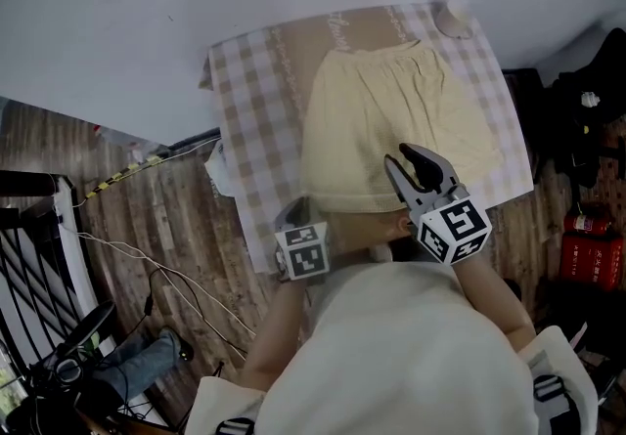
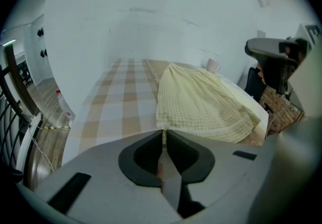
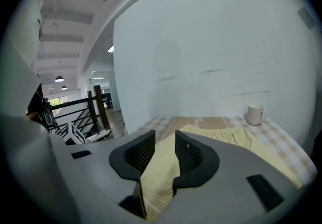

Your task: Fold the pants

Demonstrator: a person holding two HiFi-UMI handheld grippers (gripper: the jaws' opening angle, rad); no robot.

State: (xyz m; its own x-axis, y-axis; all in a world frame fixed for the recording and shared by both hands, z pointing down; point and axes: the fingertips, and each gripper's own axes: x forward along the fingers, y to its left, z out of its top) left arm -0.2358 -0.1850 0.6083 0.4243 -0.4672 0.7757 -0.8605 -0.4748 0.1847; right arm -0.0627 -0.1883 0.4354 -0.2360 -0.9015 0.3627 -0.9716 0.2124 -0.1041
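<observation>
The pants (image 1: 391,120) lie flat on the checked tabletop (image 1: 249,110) at frame centre. They look soft, light and floppy, and the near hem corners seem the best holds. At lower left, the left gripper (image 2: 164,135) is pinched on the hem. At right, the right gripper (image 1: 403,157) gapes wide, with cloth loose between its jaws.

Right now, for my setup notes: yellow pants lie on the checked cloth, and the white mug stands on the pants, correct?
No: the white mug stands on the checked cloth, apart from the yellow pants, as the right gripper view shows.
</observation>
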